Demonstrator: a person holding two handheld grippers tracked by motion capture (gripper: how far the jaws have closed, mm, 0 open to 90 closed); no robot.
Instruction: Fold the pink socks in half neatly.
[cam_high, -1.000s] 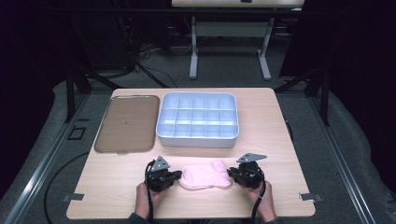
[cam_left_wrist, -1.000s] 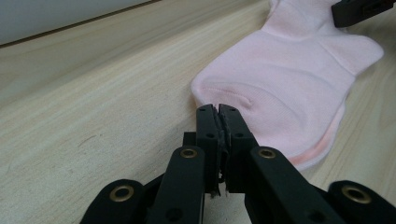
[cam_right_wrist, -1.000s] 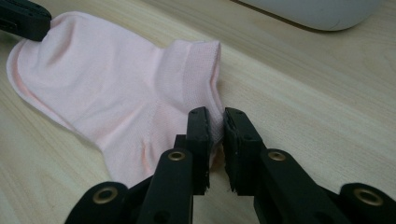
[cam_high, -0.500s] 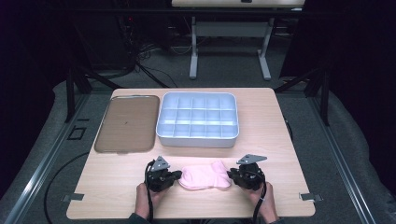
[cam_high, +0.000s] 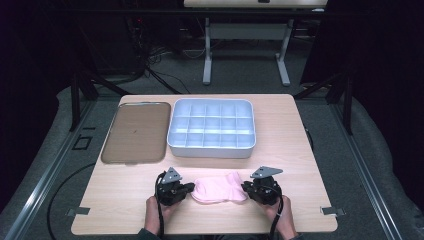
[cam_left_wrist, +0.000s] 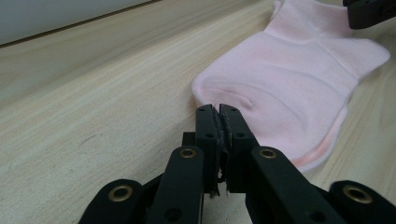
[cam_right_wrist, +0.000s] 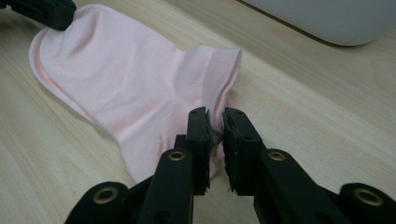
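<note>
Sock (cam_high: 220, 188): lies flat on the desk (cam_high: 300, 135), near its front edge.
Left gripper (cam_left_wrist: 219, 112): clenched on the toe.
Right gripper (cam_right_wrist: 215, 122): jaws just closed further, pinching the cuff.
Meaning: both ends look gripped, probably ready for folding.

No text, label, brand, number or sign can be read anywhere.

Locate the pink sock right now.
High view: the pink sock lies flat at the table's near edge, between the left gripper and right gripper, below the compartment tray.
</note>
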